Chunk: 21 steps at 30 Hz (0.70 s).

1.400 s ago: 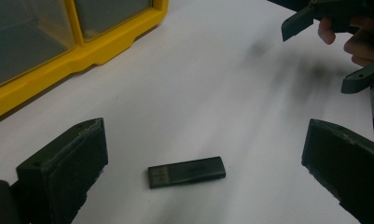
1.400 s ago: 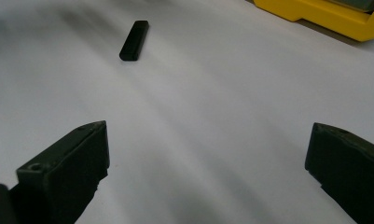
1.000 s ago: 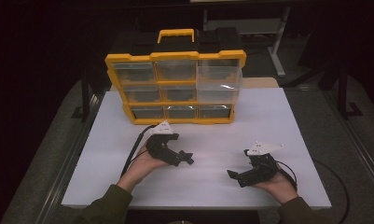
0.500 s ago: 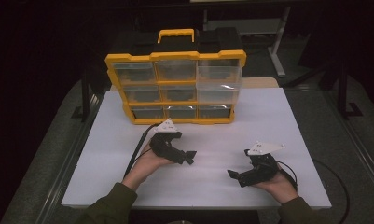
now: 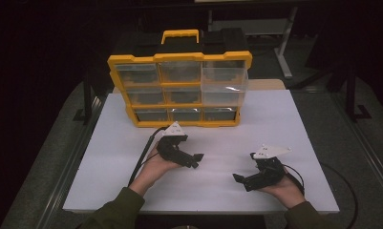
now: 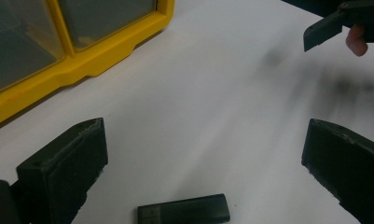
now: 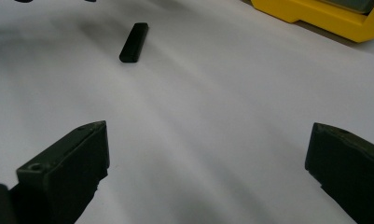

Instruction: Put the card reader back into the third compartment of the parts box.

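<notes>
A small black flat stick (image 6: 183, 213) lies on the white tabletop (image 5: 284, 124), just inside the open jaws of my left gripper (image 6: 205, 137). My left gripper (image 5: 191, 160) is held low in front of the yellow drawer organiser (image 5: 179, 90), jaws pointing right. My right gripper (image 5: 244, 169) sits near the front right, jaws pointing left, open and holding nothing. In the right gripper view the stick (image 7: 134, 42) lies farther off, up and left of the wide gap of that gripper (image 7: 208, 128). One jaw of the right gripper (image 6: 324, 30) shows at the top right of the left gripper view.
The organiser has a handle (image 5: 179, 36) on top and several clear drawers (image 5: 225, 83). Its yellow base (image 6: 82, 60) lies close by, beyond my left gripper. Dark floor and table legs surround the white board. A cable (image 5: 143, 152) trails from the left gripper.
My left gripper has edged slightly to the right over the white top. The right gripper has stayed almost in place.
</notes>
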Each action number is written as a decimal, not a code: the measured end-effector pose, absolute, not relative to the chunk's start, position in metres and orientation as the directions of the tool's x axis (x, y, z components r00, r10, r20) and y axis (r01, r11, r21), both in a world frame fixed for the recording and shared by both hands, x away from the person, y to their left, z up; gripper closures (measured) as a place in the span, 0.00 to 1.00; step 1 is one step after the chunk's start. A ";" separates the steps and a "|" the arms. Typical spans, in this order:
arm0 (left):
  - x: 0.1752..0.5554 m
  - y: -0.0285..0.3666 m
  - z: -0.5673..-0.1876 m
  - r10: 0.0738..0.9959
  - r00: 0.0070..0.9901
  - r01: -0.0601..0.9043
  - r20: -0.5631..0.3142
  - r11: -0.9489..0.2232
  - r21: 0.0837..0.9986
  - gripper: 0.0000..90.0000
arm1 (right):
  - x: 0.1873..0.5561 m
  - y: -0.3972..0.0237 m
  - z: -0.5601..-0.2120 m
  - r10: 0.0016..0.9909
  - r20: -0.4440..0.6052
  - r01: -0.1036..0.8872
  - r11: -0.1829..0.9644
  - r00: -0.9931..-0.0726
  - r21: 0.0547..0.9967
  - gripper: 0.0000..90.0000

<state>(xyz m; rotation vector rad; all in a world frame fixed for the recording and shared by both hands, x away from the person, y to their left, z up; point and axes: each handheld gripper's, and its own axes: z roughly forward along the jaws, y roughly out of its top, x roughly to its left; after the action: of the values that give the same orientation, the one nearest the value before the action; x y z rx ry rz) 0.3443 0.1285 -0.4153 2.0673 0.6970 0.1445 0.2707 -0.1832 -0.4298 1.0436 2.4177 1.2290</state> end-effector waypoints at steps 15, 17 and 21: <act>0.337 0.125 -0.428 0.562 0.819 0.424 -0.119 -0.451 0.785 0.00 | 0.271 -0.183 -0.430 0.688 0.101 0.488 0.396 -0.719 0.777 0.00; 0.336 0.124 -0.430 0.565 0.817 0.427 -0.117 -0.455 0.782 0.00 | 0.271 -0.183 -0.430 0.688 0.102 0.490 0.395 -0.718 0.777 0.00; 0.335 0.125 -0.433 0.571 0.812 0.433 -0.119 -0.454 0.779 0.00 | 0.271 -0.183 -0.430 0.689 0.103 0.490 0.395 -0.718 0.777 0.00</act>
<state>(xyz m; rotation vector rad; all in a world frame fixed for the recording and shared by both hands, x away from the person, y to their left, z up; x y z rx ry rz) 0.3349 0.1247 -0.4335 2.1168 0.7381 0.1998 0.2706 -0.1832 -0.4301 1.0428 2.4181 1.2252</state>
